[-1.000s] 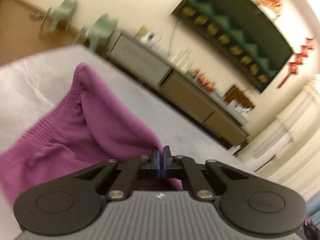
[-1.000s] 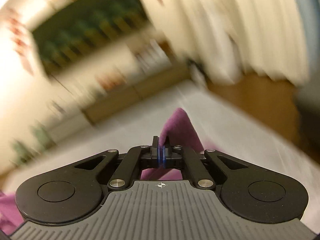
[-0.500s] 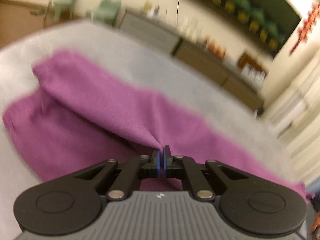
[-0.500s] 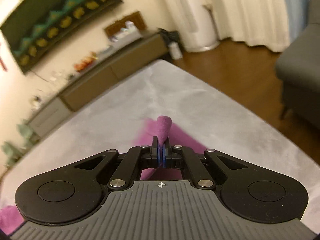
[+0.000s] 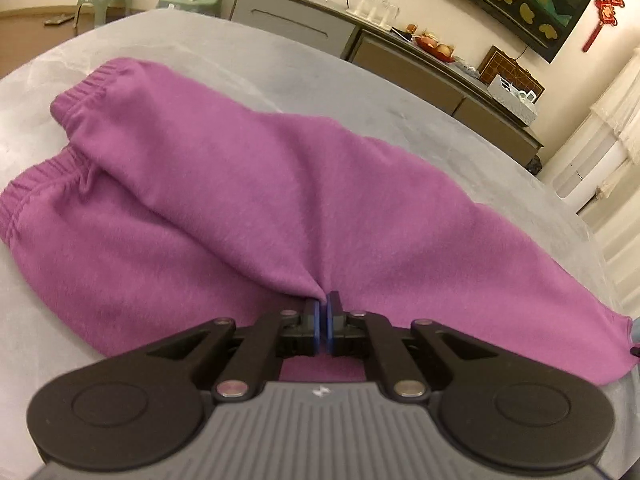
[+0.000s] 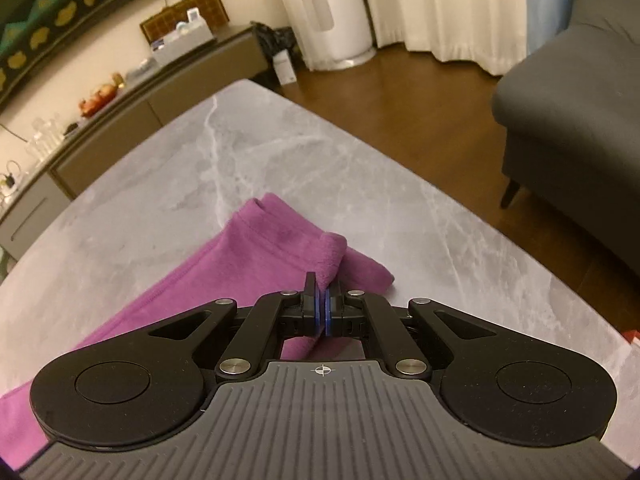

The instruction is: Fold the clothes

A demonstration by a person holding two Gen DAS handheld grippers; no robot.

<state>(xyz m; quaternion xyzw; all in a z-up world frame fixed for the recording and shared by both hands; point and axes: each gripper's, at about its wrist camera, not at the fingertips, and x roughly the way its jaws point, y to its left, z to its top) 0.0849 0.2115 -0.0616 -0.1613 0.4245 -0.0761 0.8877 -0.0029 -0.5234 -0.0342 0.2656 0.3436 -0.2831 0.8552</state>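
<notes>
Grey marbled bench (image 6: 280, 152) carrying purple sweatpants (image 5: 248, 184), which lie folded lengthwise across it — elastic waistband (image 5: 80, 92) at the end far from the cuffs. We see the left claw (image 5: 323, 306) pinched together on a fabric peak at the near edge of the sweatpants. Our right claw (image 6: 322, 282) is clamped on the rolled cuff (image 6: 332, 252) — just beside the lower cuff (image 6: 260, 208).
</notes>
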